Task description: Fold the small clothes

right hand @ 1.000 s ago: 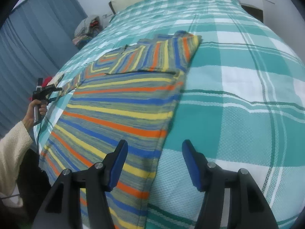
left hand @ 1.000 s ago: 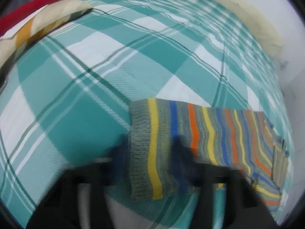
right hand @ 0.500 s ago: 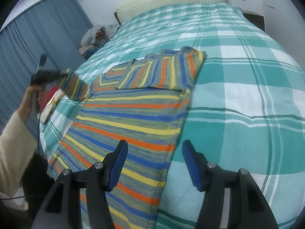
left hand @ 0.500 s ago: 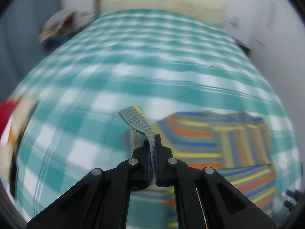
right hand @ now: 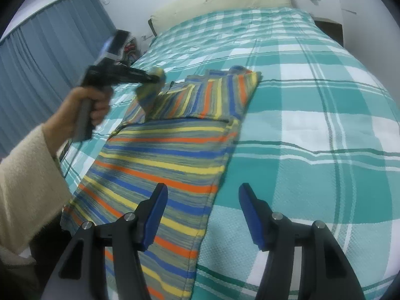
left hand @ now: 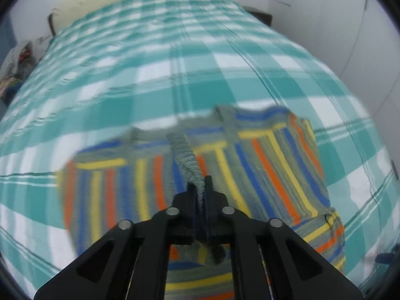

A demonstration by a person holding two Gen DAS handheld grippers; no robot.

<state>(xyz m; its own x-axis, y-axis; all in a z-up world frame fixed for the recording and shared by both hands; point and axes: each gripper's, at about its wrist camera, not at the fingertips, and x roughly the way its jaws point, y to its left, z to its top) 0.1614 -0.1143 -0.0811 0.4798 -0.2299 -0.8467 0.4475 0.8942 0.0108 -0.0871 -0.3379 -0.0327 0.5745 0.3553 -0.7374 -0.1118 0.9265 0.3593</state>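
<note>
A striped knit sweater in grey, blue, yellow and orange lies flat on the bed. Its right sleeve is folded across the chest. My left gripper is shut on the ribbed cuff of the left sleeve and holds it in the air above the sweater's chest. The right wrist view shows that gripper with the sleeve hanging from it. My right gripper is open and empty, low over the sweater's right edge near the hem.
The bed has a teal and white checked cover. A cream pillow lies at the head. Blue curtains hang on the left. A pile of clothes sits beside the bed. A white wall runs along the right.
My left gripper closed on the sleeve cuff, lifted it and carried it rightward over the sweater's chest. My right gripper stayed open and hardly moved.
</note>
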